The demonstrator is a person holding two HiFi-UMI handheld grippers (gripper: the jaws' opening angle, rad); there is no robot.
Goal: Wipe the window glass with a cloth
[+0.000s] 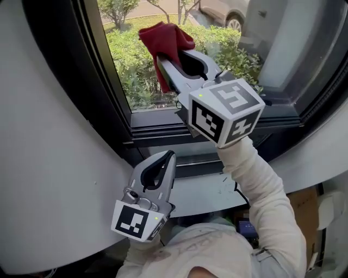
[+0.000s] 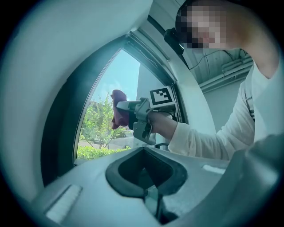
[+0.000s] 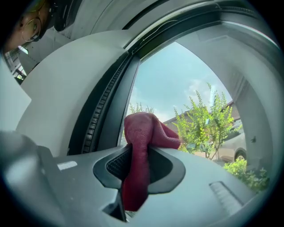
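My right gripper (image 1: pixel 173 58) is raised against the window glass (image 1: pixel 217 49), shut on a dark red cloth (image 1: pixel 165 41). The cloth (image 3: pixel 141 153) bunches over the jaw tips and hangs down between them in the right gripper view. The left gripper view shows the cloth (image 2: pixel 118 114) pressed at the glass (image 2: pixel 106 119) by the right gripper (image 2: pixel 126 108). My left gripper (image 1: pixel 163 163) is held low below the sill, shut, with nothing between its jaws.
A dark window frame (image 1: pixel 103 81) runs along the left and bottom of the pane. The sill ledge (image 1: pixel 206 190) sits below. White wall (image 1: pixel 49 152) curves at the left. Shrubs (image 1: pixel 141 59) and a parked car (image 1: pixel 228 13) lie outside the glass.
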